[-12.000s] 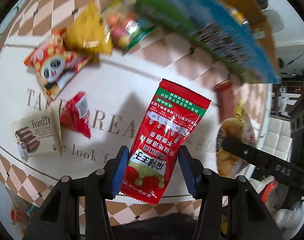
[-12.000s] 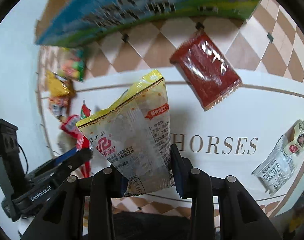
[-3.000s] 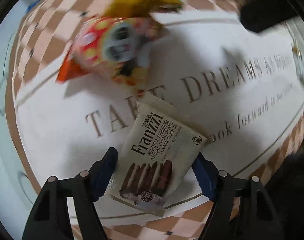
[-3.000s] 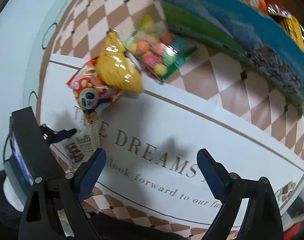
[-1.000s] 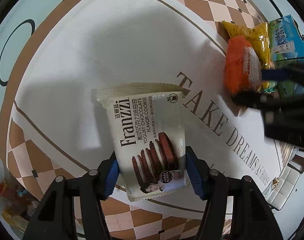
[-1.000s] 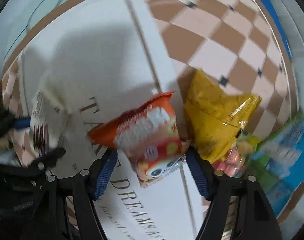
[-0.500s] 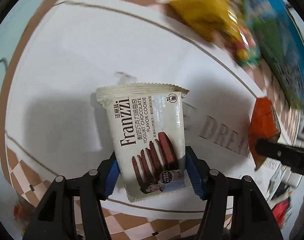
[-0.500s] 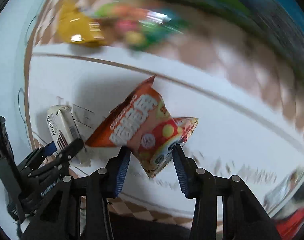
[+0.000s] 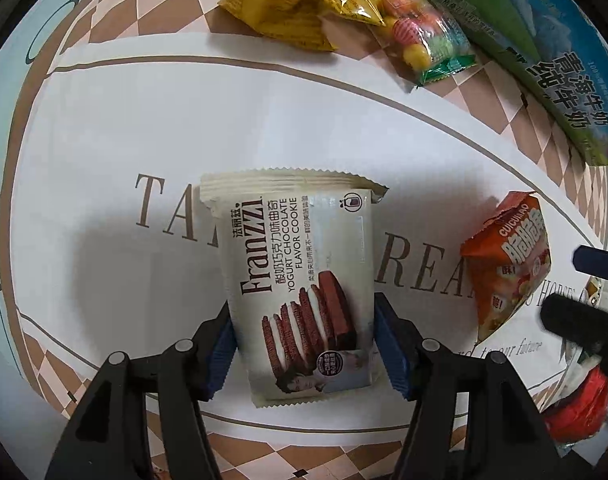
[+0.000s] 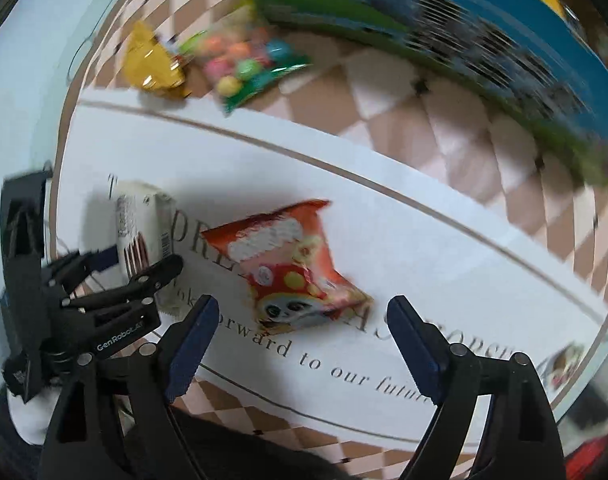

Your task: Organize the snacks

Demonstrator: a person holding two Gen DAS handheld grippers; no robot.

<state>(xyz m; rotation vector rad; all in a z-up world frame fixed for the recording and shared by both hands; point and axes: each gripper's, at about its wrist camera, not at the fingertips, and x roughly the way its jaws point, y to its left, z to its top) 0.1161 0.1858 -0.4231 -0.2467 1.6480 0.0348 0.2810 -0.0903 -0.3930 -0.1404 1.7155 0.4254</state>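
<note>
My left gripper (image 9: 304,344) is shut on a cream Franzzi cookie packet (image 9: 299,280) and holds it above the white tablecloth (image 9: 123,128). The packet also shows in the right wrist view (image 10: 137,232), held in the left gripper (image 10: 139,260). My right gripper (image 10: 304,340) is open and empty. An orange panda snack bag (image 10: 291,264) lies on the cloth just ahead of its fingers. That bag also shows at the right of the left wrist view (image 9: 508,264).
A yellow bag (image 9: 295,4) and a clear bag of coloured candies (image 9: 420,36) lie at the back. A blue and green milk carton box (image 9: 544,40) stands behind them, with snacks inside. Small packets (image 10: 564,368) lie at the far right.
My right gripper has opened and let go of the orange panda bag, which now lies on the cloth. My left gripper still holds the Franzzi packet and has turned towards the box.
</note>
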